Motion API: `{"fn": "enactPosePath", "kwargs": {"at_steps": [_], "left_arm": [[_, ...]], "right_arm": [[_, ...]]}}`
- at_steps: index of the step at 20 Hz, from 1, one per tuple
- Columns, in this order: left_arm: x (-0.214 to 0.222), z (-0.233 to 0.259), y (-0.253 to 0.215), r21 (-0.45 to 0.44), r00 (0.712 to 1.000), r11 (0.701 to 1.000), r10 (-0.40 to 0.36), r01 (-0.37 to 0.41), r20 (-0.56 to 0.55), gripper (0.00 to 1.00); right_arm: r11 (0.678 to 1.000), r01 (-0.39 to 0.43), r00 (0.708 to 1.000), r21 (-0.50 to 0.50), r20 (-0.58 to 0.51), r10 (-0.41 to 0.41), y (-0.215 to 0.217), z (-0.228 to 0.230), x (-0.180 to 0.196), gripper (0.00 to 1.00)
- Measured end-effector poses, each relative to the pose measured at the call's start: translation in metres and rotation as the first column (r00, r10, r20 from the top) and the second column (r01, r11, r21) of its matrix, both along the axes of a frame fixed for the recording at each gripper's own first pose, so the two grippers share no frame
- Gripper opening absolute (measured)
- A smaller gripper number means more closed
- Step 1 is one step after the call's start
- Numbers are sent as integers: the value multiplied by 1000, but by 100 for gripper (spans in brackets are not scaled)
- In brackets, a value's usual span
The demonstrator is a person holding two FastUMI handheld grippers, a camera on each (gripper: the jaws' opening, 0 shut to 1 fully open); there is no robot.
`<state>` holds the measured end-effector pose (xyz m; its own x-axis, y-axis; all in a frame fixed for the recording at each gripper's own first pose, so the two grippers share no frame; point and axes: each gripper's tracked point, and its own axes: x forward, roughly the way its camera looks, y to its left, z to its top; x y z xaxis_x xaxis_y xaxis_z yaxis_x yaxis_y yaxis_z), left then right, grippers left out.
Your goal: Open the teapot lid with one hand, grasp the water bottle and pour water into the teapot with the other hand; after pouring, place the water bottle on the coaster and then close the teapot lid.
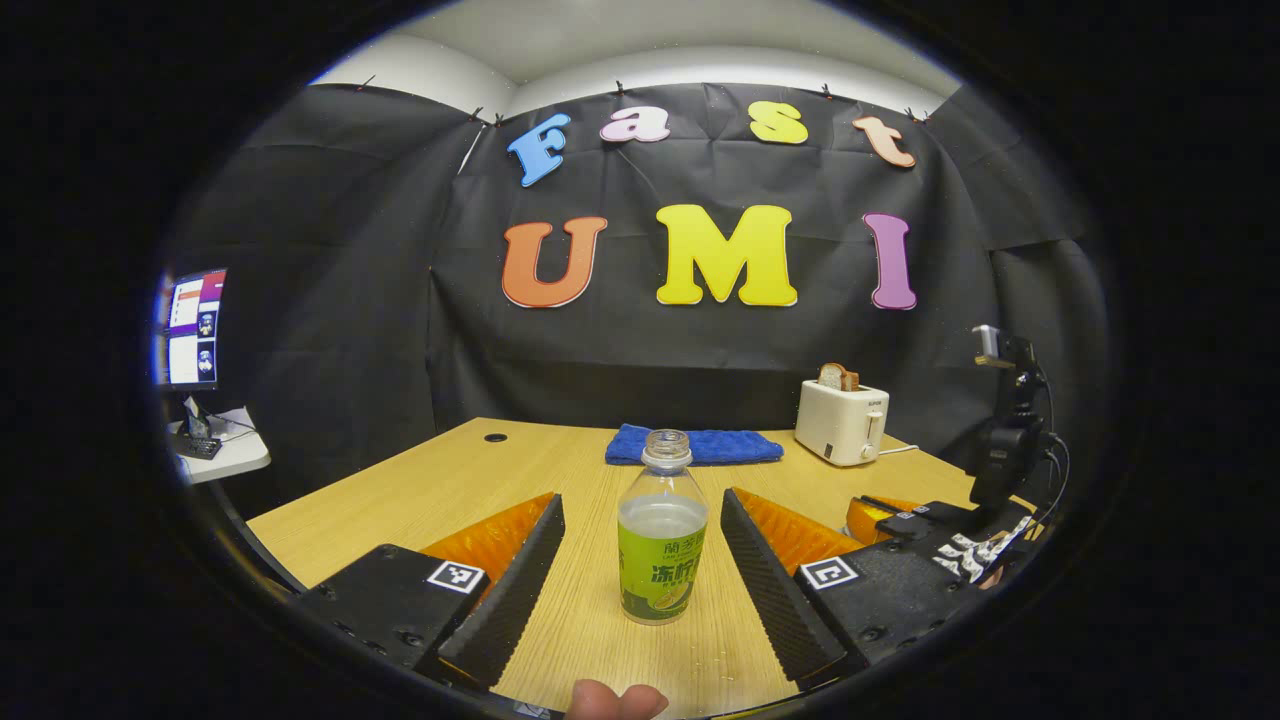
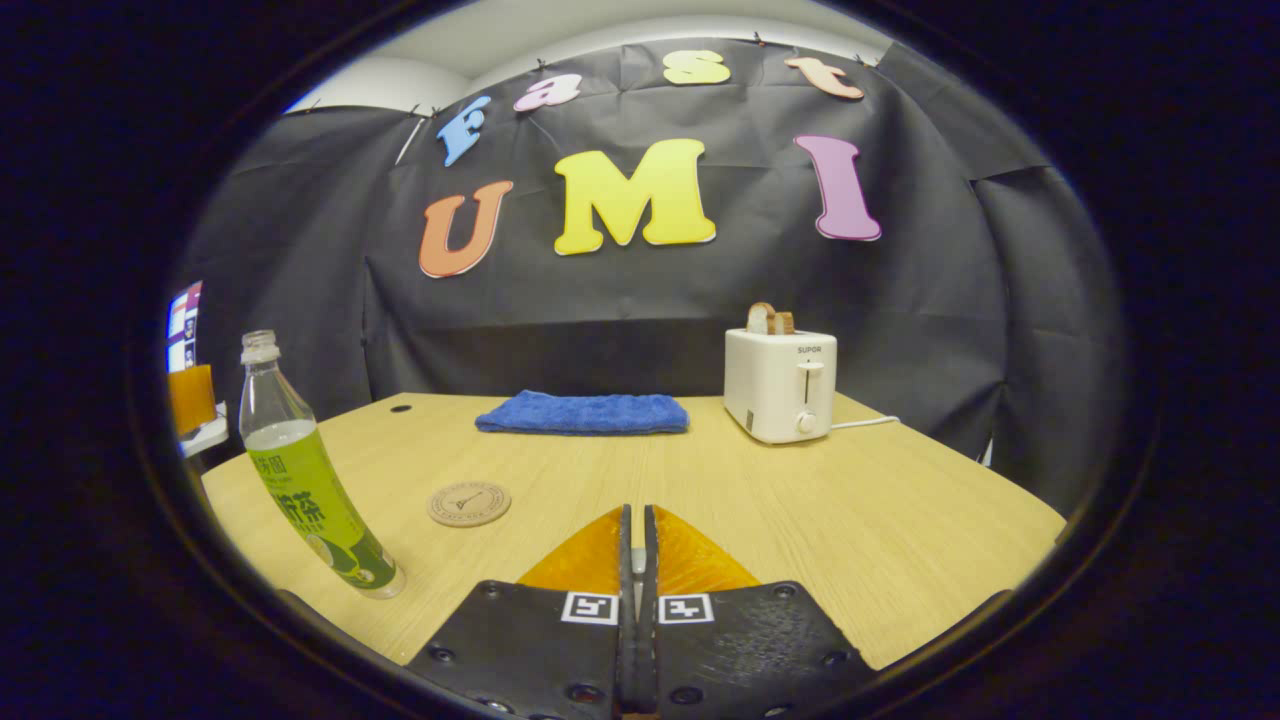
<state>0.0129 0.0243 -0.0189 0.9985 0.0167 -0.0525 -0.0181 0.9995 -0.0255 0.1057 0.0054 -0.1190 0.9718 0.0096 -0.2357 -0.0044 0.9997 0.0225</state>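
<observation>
While water bottle (image 1: pixel 661 530) stands uncapped between its spread fingers, untouched, left hand-held gripper (image 1: pixel 640 560) lines up grasp; right hand-held gripper (image 2: pixel 637 545) clamped empty over worktop (image 2: pixel 800 500); coaster (image 2: pixel 469 503) awaits bottle.

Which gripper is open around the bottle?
The left gripper: its fingers stand wide apart either side of the water bottle. The right gripper is closed on nothing.
</observation>
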Motion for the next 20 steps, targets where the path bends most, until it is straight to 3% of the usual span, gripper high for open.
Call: {"fn": "enactPosePath", "kwargs": {"at_steps": [8, 14, 20], "left_arm": [[0, -42, -6, -28, 998, 1000, -5, 3, -61, 99], [19, -82, -18, -24, 988, 1000, -23, 20, -151, 99], [43, -94, -17, -59, 985, 998, -15, 5, -171, 99]], "right_arm": [[999, -33, 999, 16, 35, 32, -11, 30, -19, 0], [999, -48, 997, -12, 55, 49, -16, 42, -37, 0], [998, -39, 996, -39, 74, 41, -28, 51, -44, 0]]}}
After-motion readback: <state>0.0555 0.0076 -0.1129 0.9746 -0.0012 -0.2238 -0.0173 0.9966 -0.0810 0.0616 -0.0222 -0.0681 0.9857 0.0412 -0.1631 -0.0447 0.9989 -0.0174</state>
